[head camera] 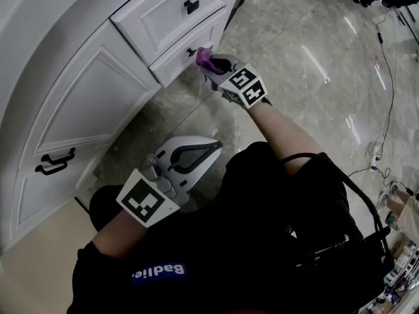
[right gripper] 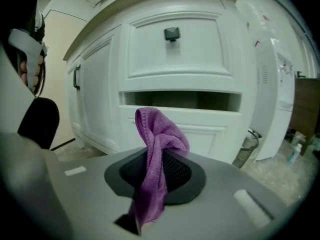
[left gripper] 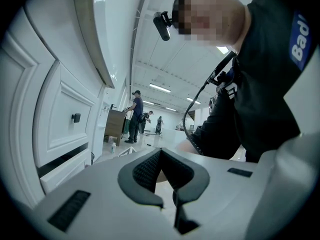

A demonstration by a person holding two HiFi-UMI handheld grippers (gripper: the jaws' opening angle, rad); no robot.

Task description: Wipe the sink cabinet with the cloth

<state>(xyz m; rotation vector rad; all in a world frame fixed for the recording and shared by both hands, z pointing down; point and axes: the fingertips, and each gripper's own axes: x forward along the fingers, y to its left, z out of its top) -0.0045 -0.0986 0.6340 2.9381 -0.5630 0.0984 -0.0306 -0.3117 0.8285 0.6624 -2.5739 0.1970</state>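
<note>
The white sink cabinet fills the upper left of the head view, with two drawers and a panelled door. My right gripper is shut on a purple cloth, held right at the front of the lower drawer, beside its black knob. In the right gripper view the cloth sticks up between the jaws of the right gripper, and a dark gap shows above the lower drawer. My left gripper hangs low over the floor, shut and holding nothing, a short way from the cabinet.
Black handles sit on the cabinet door, and a black knob on the upper drawer. Glossy marble floor spreads right, with cables at its edge. A bin stands beside the cabinet. People stand far off.
</note>
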